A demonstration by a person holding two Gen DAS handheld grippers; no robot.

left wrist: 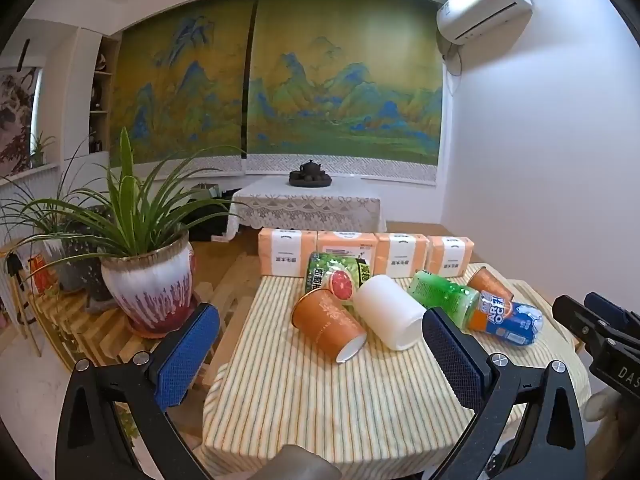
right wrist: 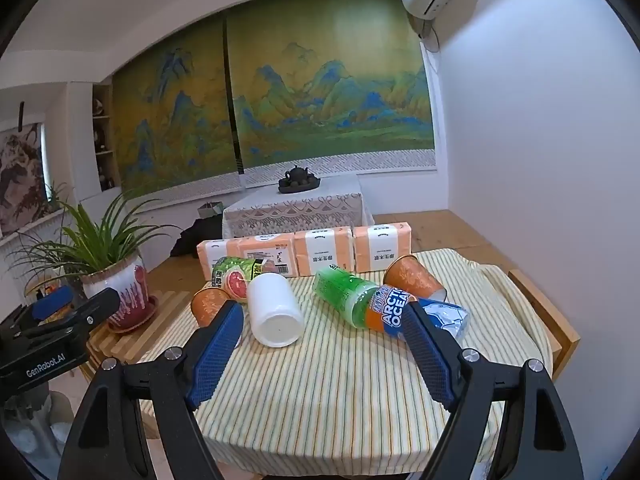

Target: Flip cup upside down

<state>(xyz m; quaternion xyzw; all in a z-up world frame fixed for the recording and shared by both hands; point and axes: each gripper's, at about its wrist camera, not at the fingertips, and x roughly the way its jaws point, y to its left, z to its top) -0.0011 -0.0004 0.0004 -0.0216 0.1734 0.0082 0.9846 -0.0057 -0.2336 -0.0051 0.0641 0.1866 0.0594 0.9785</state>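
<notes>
An orange paper cup (left wrist: 328, 322) lies on its side on the striped tablecloth (left wrist: 320, 400), its open mouth facing me; it also shows in the right wrist view (right wrist: 208, 304). A white cup (left wrist: 390, 312) lies on its side beside it, seen too in the right wrist view (right wrist: 274, 308). A second orange cup (left wrist: 490, 284) lies at the back right, seen in the right wrist view (right wrist: 414, 274). My left gripper (left wrist: 320, 352) is open and empty, hovering short of the cups. My right gripper (right wrist: 324, 348) is open and empty, also short of them.
A green can (right wrist: 236, 276), a green bottle (right wrist: 344, 292) and a blue Arctic Ocean bottle (right wrist: 416, 312) lie among the cups. Tissue packs (right wrist: 308, 252) line the table's back. A potted plant (left wrist: 148, 280) stands on a slatted bench at the left.
</notes>
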